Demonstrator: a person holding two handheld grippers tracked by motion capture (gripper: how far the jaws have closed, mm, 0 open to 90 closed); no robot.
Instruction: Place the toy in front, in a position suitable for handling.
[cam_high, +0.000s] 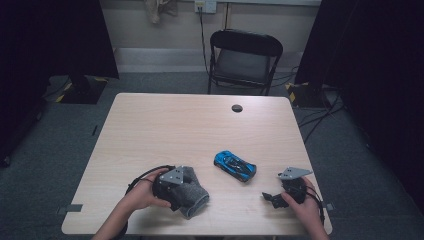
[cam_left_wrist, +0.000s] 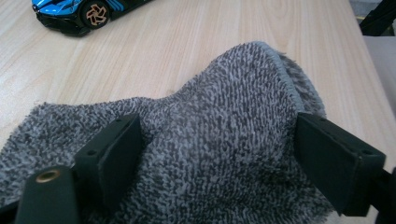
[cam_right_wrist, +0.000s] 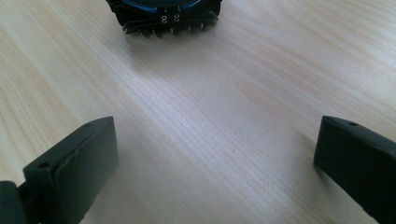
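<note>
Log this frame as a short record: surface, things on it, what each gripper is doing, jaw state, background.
surface: light wood table, small dark round cap near its far edge
left gripper: jaws spread on either side of a grey fuzzy cloth, touching it; whether they clamp it I cannot tell
right gripper: open, nothing between the jaws, bare table under it
toy car: blue and black, on the table between the two grippers, touched by neither
background: black folding chair beyond the table
</note>
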